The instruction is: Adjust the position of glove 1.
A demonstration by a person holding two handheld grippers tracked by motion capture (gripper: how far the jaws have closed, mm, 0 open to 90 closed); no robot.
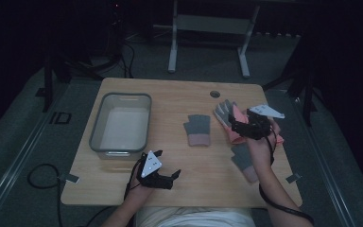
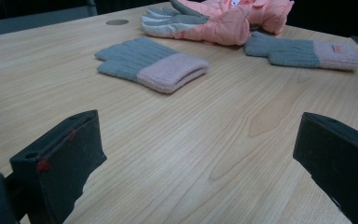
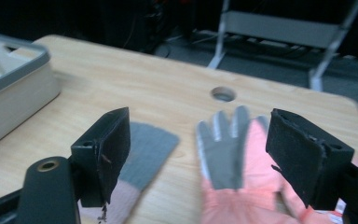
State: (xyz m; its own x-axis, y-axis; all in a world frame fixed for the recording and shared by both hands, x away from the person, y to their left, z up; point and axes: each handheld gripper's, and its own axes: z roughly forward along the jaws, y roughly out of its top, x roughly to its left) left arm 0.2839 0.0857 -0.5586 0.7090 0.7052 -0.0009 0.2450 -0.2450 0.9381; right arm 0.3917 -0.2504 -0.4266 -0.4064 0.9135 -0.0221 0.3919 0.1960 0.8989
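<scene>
Left tongs (image 1: 166, 164) sit low at about 7 o'clock on the surface (image 1: 179, 94), jaws spread wide with nothing between them, pointing toward 2 o'clock. Grey triangular plate on top; the left hand (image 1: 139, 189) grips from behind, forearm entering from the bottom edge. In the left gripper view both black jaws stand far apart just above bare wood grain.

Right tongs (image 1: 246, 125) hover at about 3 o'clock, over the pink ski glove (image 1: 234, 118), jaws wide open, holding nothing. The right hand (image 1: 260, 144) comes up from the bottom edge with the wrist raised, cable trailing down along the forearm. In the right gripper view the jaws frame the pink glove's grey palm and fingers (image 3: 226, 149); whether they touch it I cannot tell, the frame is blurred.

First grey knit glove with pink cuff (image 1: 197, 129) lies flat near the centre, fingers toward 12 o'clock. Second grey knit glove (image 1: 244, 161) lies at about 4 o'clock, partly under the right forearm; a small tag sits on its pink cuff (image 2: 338, 49), writing too small to read.

Grey-rimmed plastic bin (image 1: 94, 127) sits at 9 o'clock. Round cable hole (image 1: 215, 93) at about 1 o'clock.
</scene>
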